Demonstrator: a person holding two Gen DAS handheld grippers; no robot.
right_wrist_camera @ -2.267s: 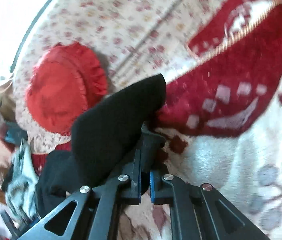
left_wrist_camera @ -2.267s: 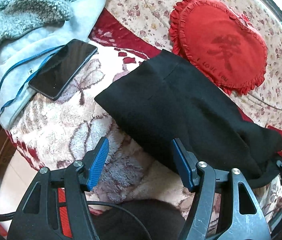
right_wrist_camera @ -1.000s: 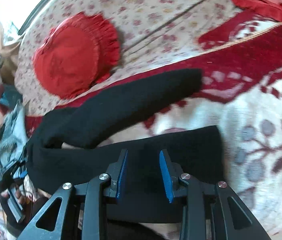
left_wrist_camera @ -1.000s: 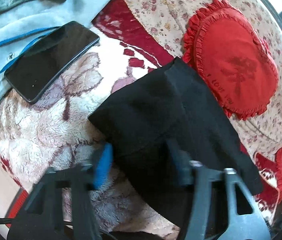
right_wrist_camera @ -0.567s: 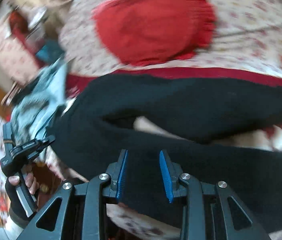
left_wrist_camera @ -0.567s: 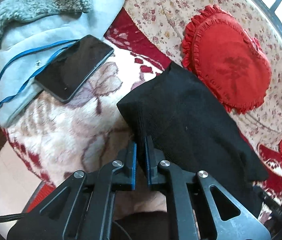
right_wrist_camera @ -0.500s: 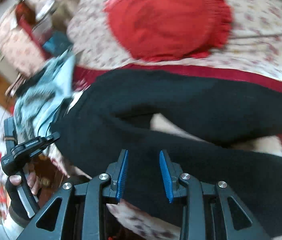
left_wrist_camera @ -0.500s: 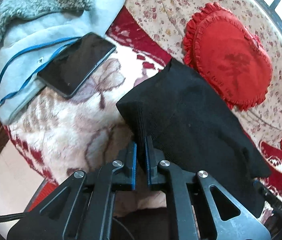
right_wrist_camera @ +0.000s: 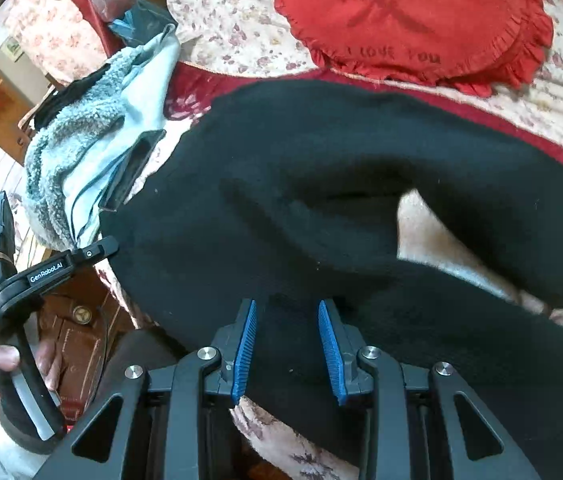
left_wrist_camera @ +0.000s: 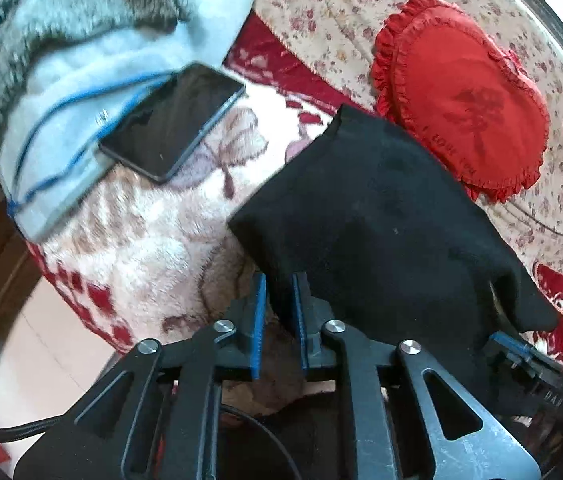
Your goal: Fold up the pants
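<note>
Pants (left_wrist_camera: 377,216) edge between left tongs (left_wrist_camera: 277,312)

Home bedroom: bed w/ floral sheet (left_wrist_camera: 361,8), plush blanket (left_wrist_camera: 141,232), heart cushion (left_wrist_camera: 461,92), fleece clothes (left_wrist_camera: 81,20).

right gripper (right_wrist_camera: 287,308), blue ribbed pads, jaws apart over black knit pants (right_wrist_camera: 321,184), not pinching | pants sprawled across fuzzy cream-and-red floral blanket (right_wrist_camera: 421,220) | red frilly heart-shaped cushion (right_wrist_camera: 409,16) behind | left gripper (right_wrist_camera: 41,272) in a hand (right_wrist_camera: 21,360) far left
</note>
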